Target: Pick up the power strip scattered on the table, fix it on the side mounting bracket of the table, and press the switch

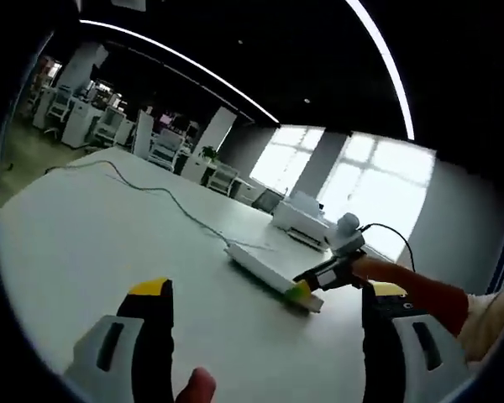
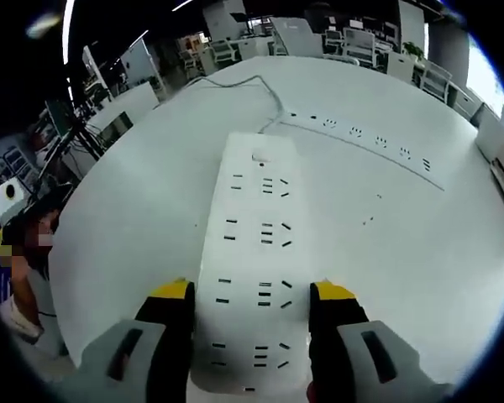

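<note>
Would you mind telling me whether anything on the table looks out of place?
Only the power strip: it lies loose and slanted on the table, not on any bracket. The right gripper straddles its end.

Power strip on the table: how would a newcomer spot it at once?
Start at the big white table. The power strip is the long white slab lying between the right tongs, its cable trailing away. Unlike the flat row of sockets set into the tabletop beside it, it stands raised.

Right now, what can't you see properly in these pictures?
- Strip, right gripper view: near end cut off by the bottom edge; whether the jaws touch its sides is unclear.
- Switch, right gripper view: too small to tell on or off.
- Cord, left gripper view: far end too thin and distant to follow.
- Right gripper, left gripper view: tips too small to judge the grip.
</note>
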Demonstrator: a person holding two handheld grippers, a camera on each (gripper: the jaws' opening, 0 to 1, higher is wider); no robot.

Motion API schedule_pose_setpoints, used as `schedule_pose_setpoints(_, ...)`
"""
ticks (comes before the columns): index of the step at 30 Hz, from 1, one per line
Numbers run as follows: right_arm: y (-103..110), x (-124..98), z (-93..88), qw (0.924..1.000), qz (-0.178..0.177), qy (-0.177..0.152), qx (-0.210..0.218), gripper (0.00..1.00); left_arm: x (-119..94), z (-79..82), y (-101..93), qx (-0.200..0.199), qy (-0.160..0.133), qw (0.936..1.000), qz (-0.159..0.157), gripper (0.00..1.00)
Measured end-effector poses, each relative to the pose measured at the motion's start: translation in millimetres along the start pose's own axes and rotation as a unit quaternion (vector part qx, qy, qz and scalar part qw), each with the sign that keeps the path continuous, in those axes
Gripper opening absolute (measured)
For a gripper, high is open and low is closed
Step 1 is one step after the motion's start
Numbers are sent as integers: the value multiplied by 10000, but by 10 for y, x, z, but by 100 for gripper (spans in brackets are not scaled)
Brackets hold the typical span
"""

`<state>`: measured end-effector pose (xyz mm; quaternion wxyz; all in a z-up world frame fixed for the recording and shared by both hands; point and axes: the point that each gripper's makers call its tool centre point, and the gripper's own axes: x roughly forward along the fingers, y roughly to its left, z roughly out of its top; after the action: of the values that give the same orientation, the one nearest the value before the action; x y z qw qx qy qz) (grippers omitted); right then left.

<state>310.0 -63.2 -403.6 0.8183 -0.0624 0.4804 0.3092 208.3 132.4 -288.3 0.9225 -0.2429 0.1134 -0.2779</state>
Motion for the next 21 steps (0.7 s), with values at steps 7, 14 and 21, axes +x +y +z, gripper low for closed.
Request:
schedule_pose_setpoints(7,-22,10,19,10000,13,-4,7,50,218,-40,23,-598,278,9977,-120,94)
schedule_pose_setpoints(14,-51,8,41,9997,171,-35,188,50,482,-111,26,-782,484,9957,-95,94)
schedule_pose_setpoints(21,-67,5,64,9988,353,-65,329,50,677,-86,12,-1099,540,9924,-125,95)
